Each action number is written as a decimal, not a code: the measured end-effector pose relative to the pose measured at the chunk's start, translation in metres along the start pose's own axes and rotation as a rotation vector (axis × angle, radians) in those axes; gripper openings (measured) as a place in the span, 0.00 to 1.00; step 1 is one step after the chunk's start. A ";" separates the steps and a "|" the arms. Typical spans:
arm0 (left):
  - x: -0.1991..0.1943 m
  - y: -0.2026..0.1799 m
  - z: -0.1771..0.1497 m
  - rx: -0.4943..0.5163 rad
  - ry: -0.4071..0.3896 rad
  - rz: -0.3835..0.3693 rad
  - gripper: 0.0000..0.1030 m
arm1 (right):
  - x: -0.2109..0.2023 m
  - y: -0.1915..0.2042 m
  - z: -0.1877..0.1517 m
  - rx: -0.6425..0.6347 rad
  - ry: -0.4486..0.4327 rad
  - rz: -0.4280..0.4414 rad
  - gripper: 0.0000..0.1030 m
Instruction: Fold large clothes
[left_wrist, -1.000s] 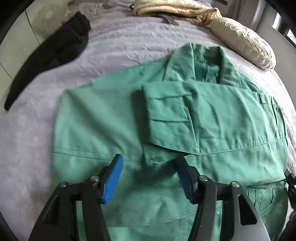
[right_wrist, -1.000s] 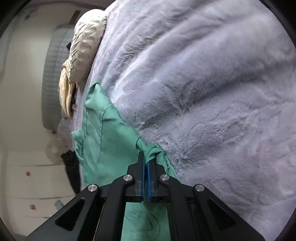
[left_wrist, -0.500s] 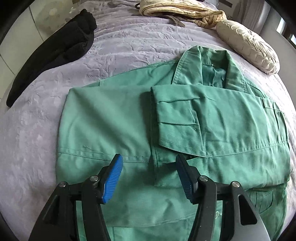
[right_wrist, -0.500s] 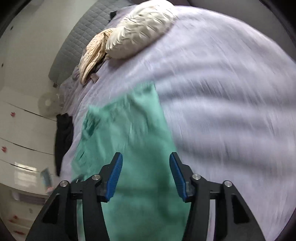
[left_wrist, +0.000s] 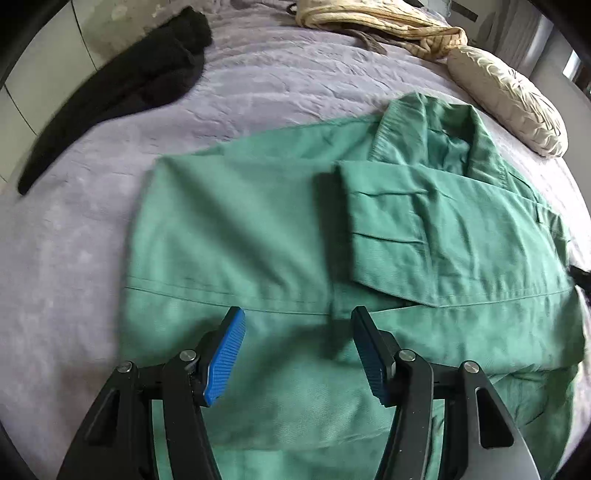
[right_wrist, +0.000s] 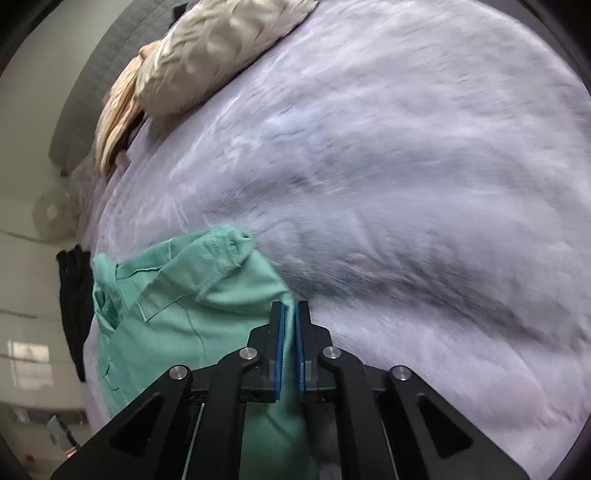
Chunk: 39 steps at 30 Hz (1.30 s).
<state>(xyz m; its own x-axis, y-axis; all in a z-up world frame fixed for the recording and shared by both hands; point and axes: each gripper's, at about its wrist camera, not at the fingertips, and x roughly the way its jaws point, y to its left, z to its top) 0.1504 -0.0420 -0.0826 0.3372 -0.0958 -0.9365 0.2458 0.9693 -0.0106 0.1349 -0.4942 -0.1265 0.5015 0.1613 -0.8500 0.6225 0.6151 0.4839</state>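
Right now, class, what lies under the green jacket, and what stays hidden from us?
The jacket lies on a lilac blanket, which shows all round it. A folded sleeve lies across its front. The blanket beneath the cloth is covered.

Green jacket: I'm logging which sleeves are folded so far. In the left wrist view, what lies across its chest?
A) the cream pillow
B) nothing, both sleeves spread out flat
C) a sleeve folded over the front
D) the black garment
C: a sleeve lies folded across the front of the green jacket, its cuff end near the middle, while the black garment and cream pillow lie apart on the bed.
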 end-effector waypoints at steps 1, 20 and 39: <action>-0.003 0.004 0.000 0.001 -0.006 0.003 0.59 | -0.015 0.004 -0.006 -0.024 -0.018 -0.013 0.05; -0.008 0.008 -0.032 0.086 0.037 0.014 0.60 | -0.034 -0.001 -0.105 -0.073 0.103 0.011 0.05; -0.087 0.037 -0.115 -0.002 0.135 0.073 1.00 | -0.069 0.031 -0.192 -0.013 0.247 0.001 0.61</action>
<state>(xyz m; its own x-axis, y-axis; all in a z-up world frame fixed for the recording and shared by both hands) 0.0257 0.0287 -0.0416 0.2287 0.0064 -0.9735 0.2235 0.9729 0.0590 0.0045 -0.3379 -0.0927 0.3386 0.3447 -0.8755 0.6135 0.6246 0.4832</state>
